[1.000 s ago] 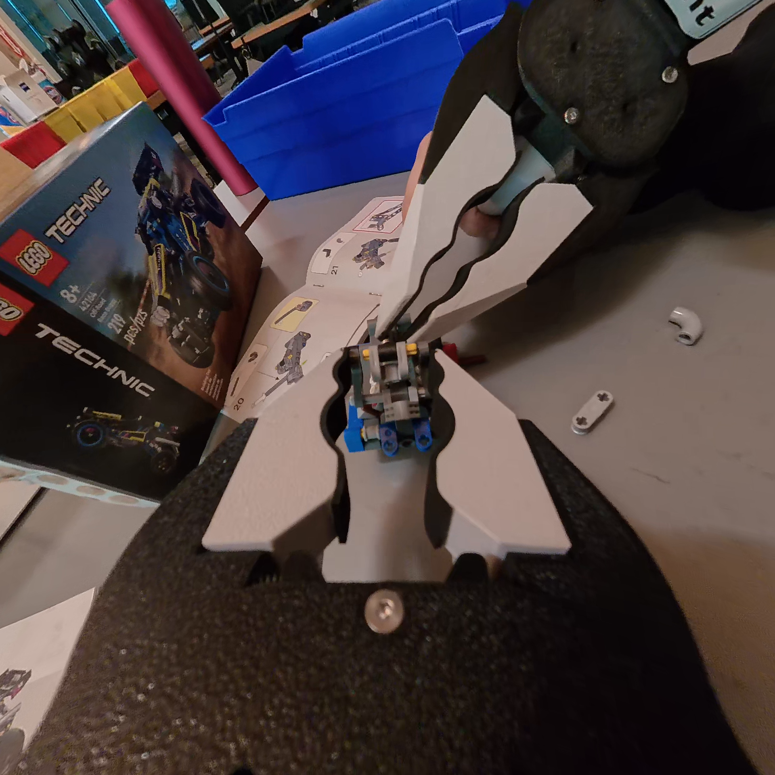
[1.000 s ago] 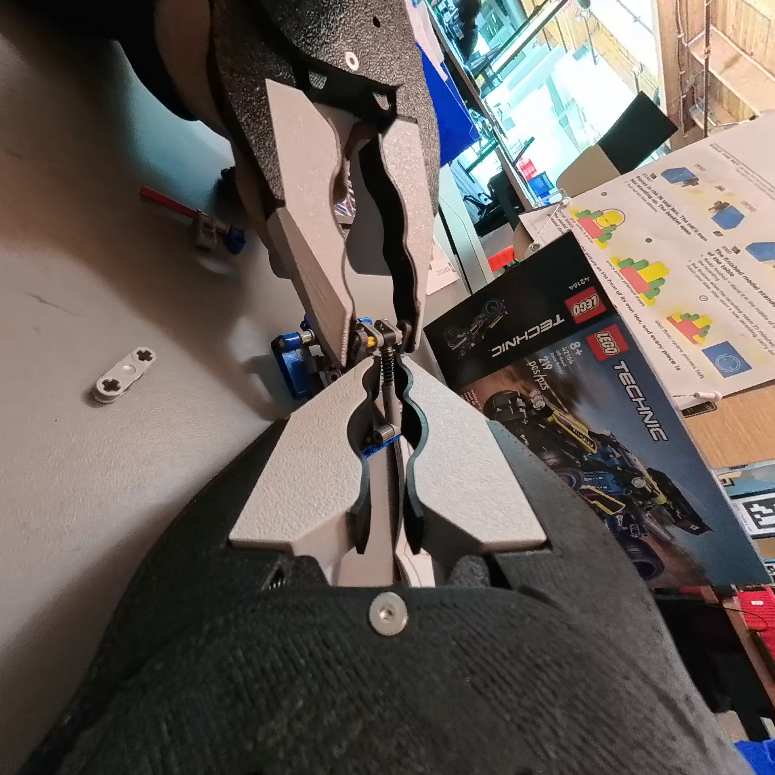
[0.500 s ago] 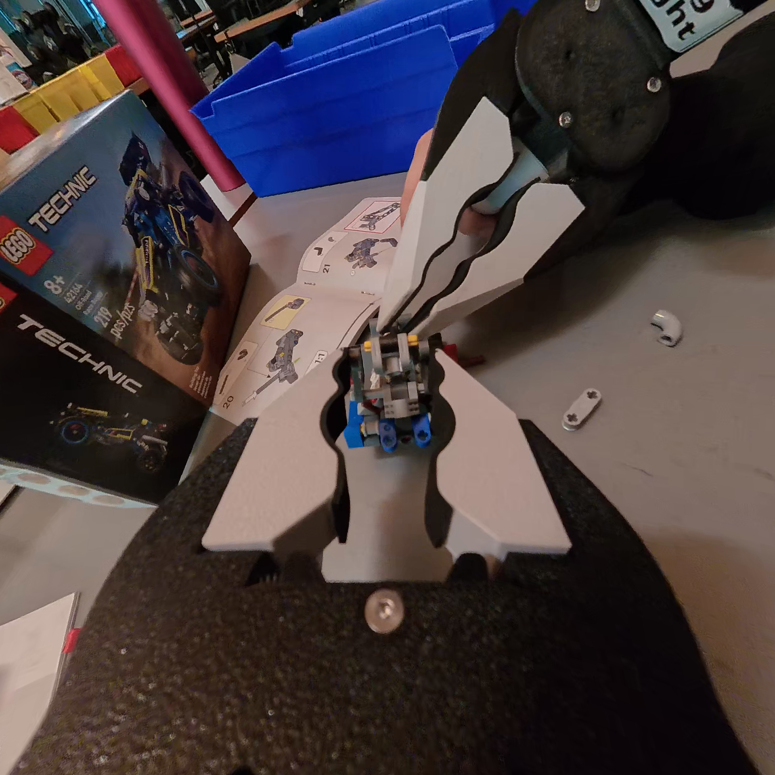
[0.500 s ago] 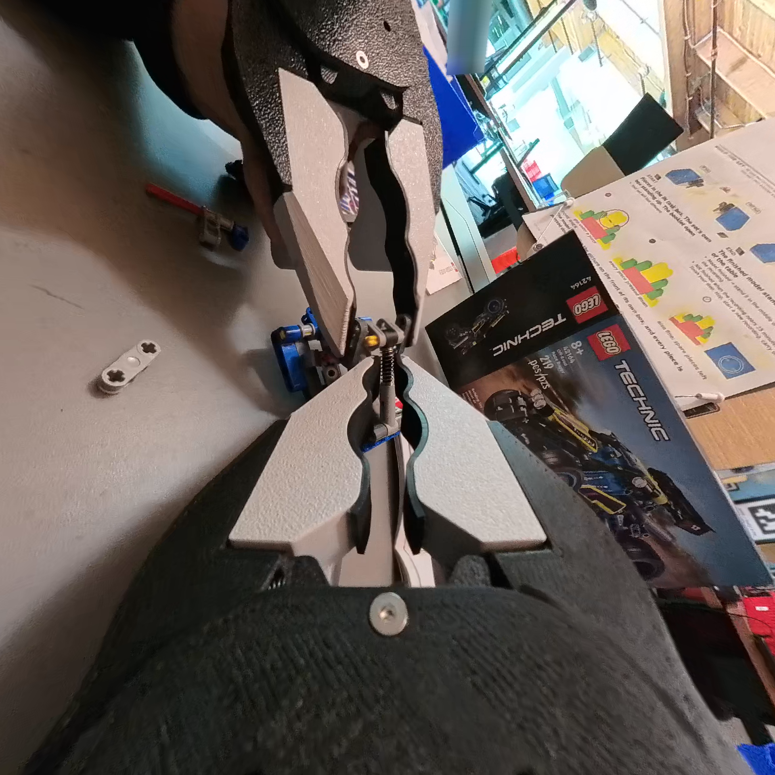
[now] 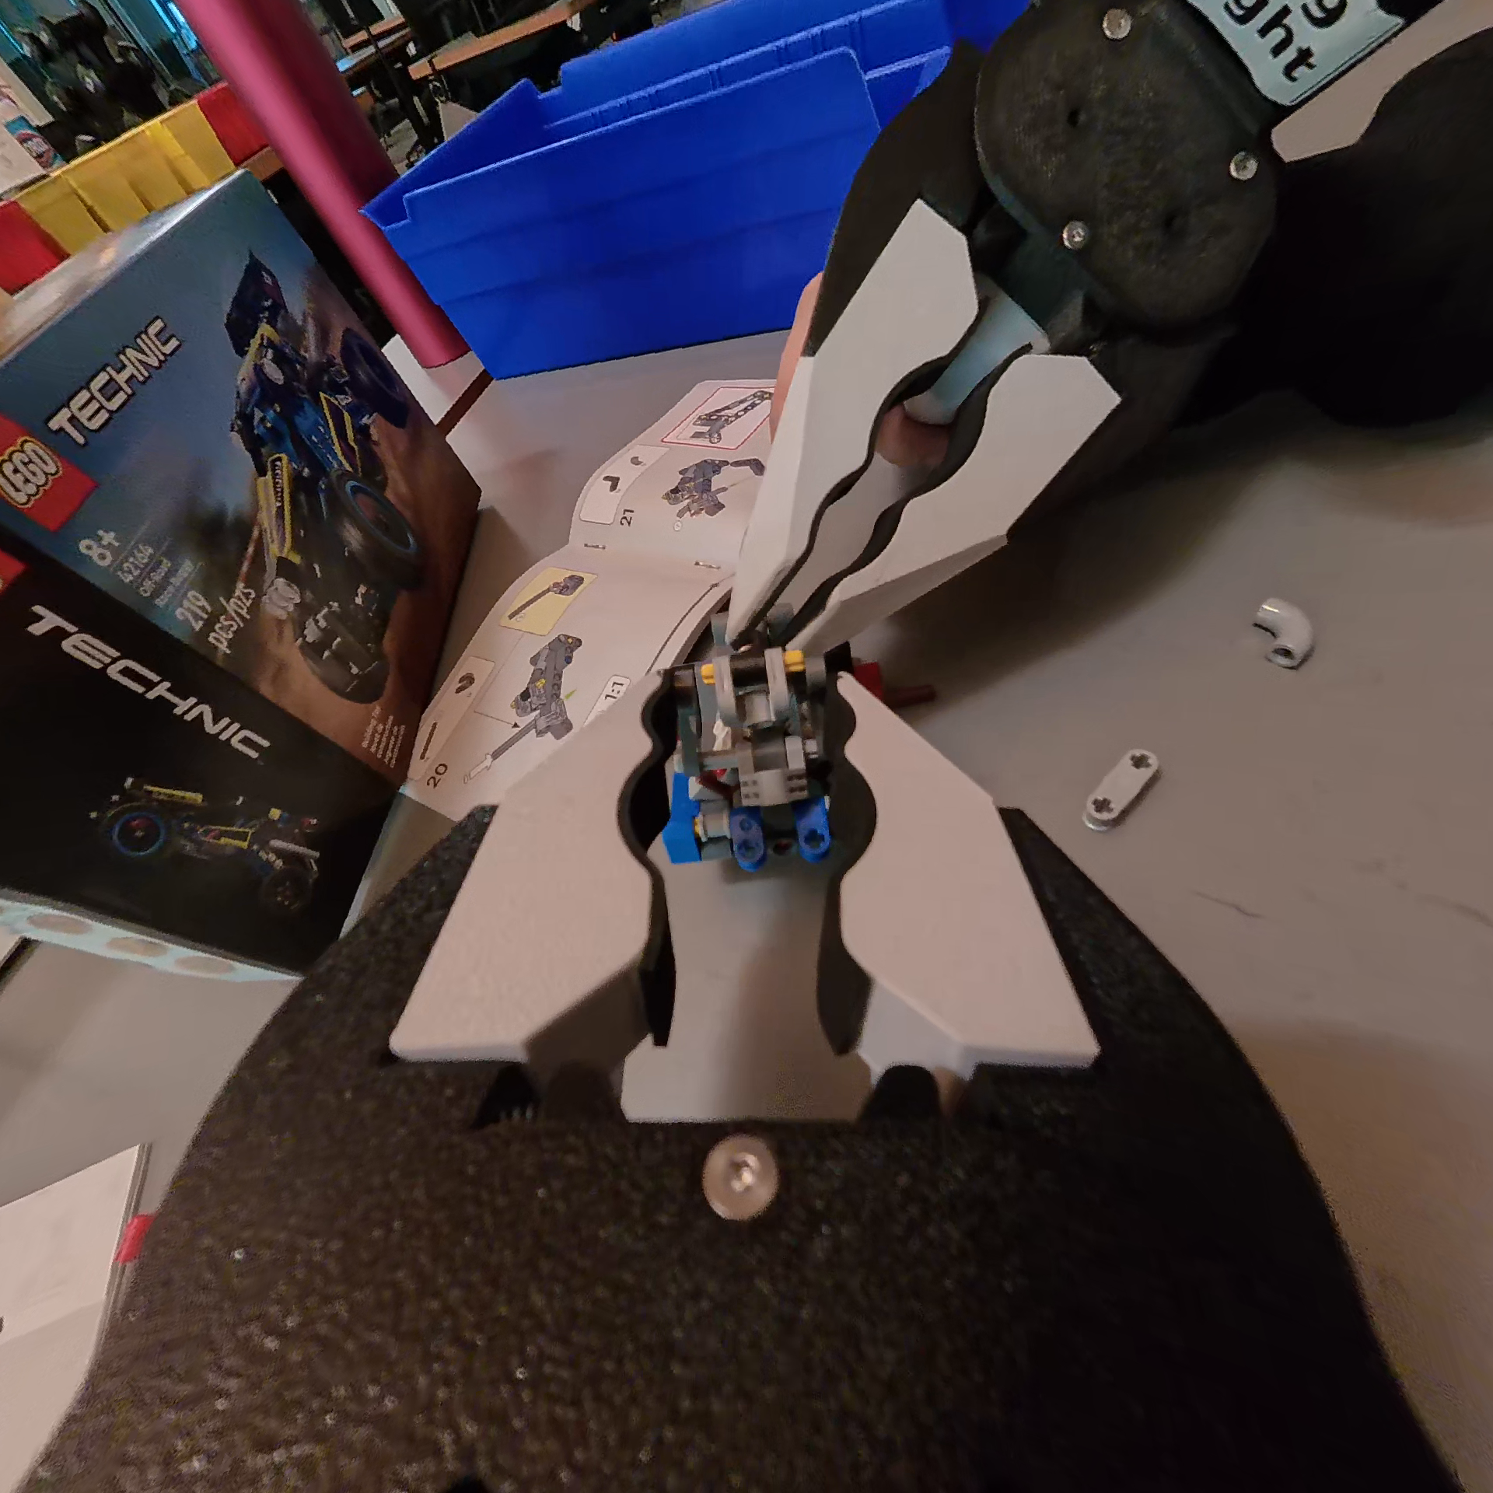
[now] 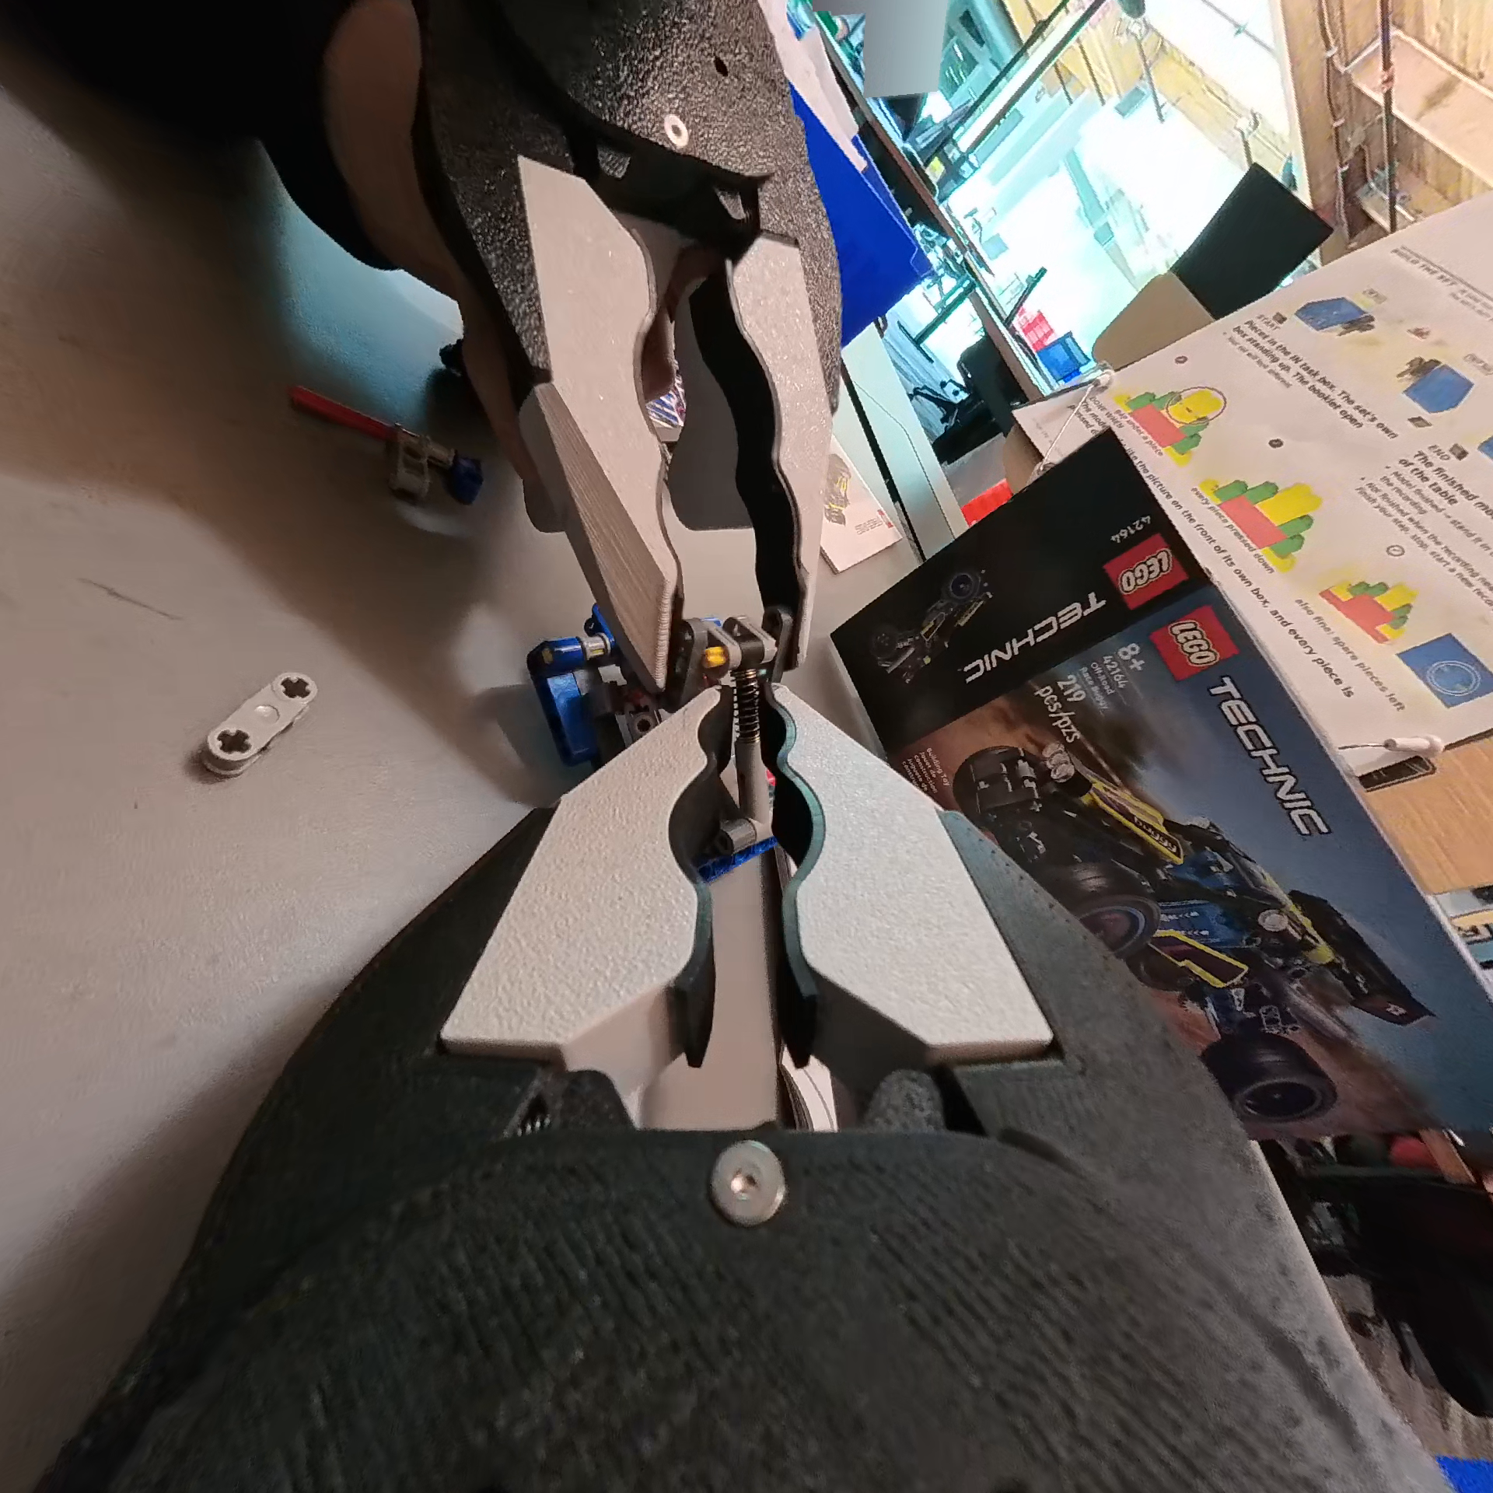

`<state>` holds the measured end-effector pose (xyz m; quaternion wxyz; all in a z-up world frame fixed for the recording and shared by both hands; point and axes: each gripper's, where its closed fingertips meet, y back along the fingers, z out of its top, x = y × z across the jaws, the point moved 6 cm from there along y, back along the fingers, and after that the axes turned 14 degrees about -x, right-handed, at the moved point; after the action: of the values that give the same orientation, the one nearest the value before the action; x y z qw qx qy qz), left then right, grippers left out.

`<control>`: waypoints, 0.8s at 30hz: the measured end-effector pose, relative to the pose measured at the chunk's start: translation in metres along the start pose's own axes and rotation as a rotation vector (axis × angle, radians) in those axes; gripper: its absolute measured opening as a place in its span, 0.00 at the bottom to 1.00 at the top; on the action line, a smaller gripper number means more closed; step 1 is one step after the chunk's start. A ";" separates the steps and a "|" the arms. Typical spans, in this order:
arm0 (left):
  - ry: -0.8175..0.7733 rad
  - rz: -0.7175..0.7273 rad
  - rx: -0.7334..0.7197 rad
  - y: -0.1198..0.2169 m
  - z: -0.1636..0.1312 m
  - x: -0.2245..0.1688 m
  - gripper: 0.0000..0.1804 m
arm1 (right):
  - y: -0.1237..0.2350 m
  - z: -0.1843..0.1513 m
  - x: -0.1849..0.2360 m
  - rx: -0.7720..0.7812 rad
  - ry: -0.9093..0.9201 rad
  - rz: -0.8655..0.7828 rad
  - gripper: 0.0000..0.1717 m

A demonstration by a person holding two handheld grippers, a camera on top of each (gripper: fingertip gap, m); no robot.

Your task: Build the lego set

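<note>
The left gripper (image 5: 747,719) is closed on a small brick assembly (image 5: 747,767) of grey, black and blue pieces. Its two fingers press on the sides of the assembly, which stands on the grey table (image 5: 1212,929) with the blue part at the near end.

The right gripper (image 6: 747,727) comes from the opposite side and meets the assembly at its top. Its fingers are almost together and they pinch a thin grey shock absorber (image 6: 750,751) with a dark coil spring. The upper end of this part sits at the black and yellow axle on top of the assembly, just between the tips of the left gripper (image 6: 727,638). Whether the part is already fully joined there I cannot tell, because the fingertips cover the place.

On the table beside the grippers lies a flat grey link with two cross holes (image 5: 1121,790), and a little farther a white elbow piece (image 5: 1283,642). A red axle with a grey and blue connector (image 6: 388,444) lies apart, behind the left gripper.

Behind the assembly an open instruction booklet (image 5: 565,614) lies on the table. The toy set box (image 5: 202,565) stands next to it. Farther back there are blue bins (image 5: 646,242) and a dark pink pole (image 5: 323,178).
</note>
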<state>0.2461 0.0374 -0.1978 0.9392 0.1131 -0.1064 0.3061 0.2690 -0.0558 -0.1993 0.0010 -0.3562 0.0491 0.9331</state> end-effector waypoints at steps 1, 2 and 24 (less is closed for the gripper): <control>0.000 0.001 0.001 0.000 0.000 0.000 0.18 | 0.000 0.000 0.000 0.003 0.006 -0.001 0.02; -0.002 0.003 0.001 0.000 0.000 0.000 0.18 | 0.000 0.000 0.000 0.006 0.013 -0.003 0.02; 0.013 0.007 0.029 -0.002 -0.003 0.001 0.18 | -0.004 0.002 0.003 0.063 0.131 -0.006 0.02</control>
<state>0.2483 0.0375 -0.2004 0.9371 0.1245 -0.0962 0.3117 0.2653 -0.0513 -0.1999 0.0121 -0.4166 0.0775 0.9057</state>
